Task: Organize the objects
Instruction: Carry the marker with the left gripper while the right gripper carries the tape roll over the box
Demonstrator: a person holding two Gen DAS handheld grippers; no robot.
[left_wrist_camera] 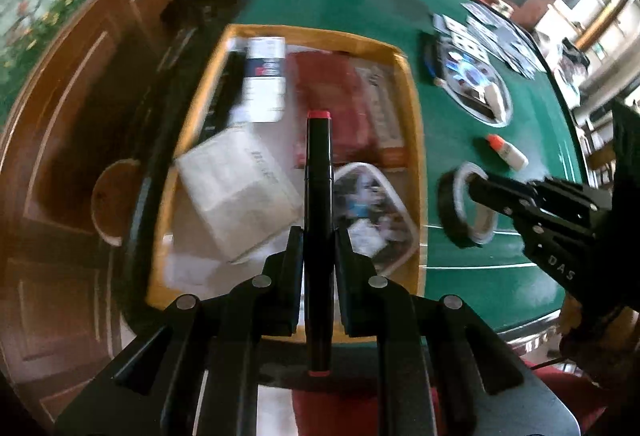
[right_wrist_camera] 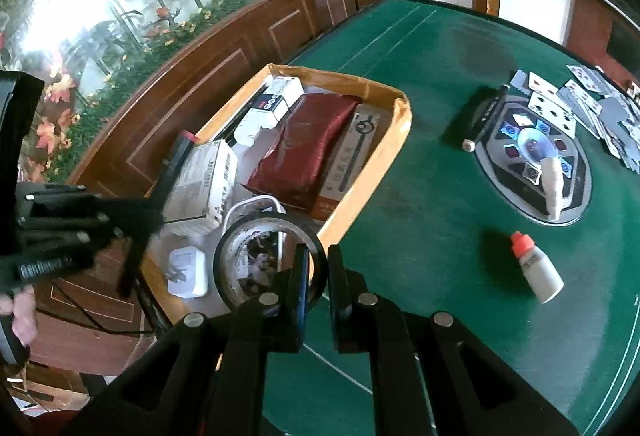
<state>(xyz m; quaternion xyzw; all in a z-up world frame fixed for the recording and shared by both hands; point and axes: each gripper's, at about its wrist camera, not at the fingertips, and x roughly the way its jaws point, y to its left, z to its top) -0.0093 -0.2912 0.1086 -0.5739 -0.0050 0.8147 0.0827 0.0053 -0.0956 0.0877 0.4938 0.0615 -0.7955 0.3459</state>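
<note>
Right now the left gripper (left_wrist_camera: 319,248) pinches a black marker pen with red end caps (left_wrist_camera: 319,171), held above the open yellow-rimmed cardboard box (right_wrist_camera: 400,123) at the green felt table's (right_wrist_camera: 440,47) left edge. The right gripper (right_wrist_camera: 318,276) is clamped on the wall of a black roll of tape (right_wrist_camera: 266,260), over the box's near right rim. A small white bottle with an orange cap (right_wrist_camera: 538,272) lies apart on bare felt near the table's near edge.

A black marker (left_wrist_camera: 319,195) with red ends is seen above a tan-rimmed box (left_wrist_camera: 416,139), beside green felt (right_wrist_camera: 440,75) and an orange-capped white bottle (right_wrist_camera: 538,268).
</note>
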